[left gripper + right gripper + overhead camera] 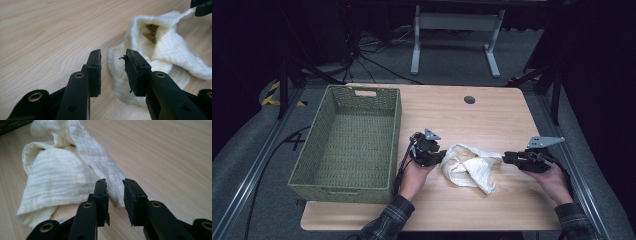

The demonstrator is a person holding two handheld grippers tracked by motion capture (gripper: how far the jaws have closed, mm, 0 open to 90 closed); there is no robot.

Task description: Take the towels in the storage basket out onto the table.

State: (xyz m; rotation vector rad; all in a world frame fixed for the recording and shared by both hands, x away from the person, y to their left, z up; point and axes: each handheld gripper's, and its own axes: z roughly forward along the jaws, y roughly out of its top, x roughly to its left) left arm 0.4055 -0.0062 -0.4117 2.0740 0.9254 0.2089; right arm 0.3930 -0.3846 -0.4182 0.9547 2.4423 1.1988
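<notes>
High view shows the cream muslin cloth [471, 168] crumpled on the wooden table [492, 115], between the left gripper [441, 156] and right gripper [507, 158], beside the green wicker basket [349, 142]. Both stand with jaws parted, pinching nothing; to fold it well, I think each should catch one single corner first.

Brown patch [151, 32] deep inside the crumpled cloth [469, 166], too shadowed and blurred to identify.
</notes>
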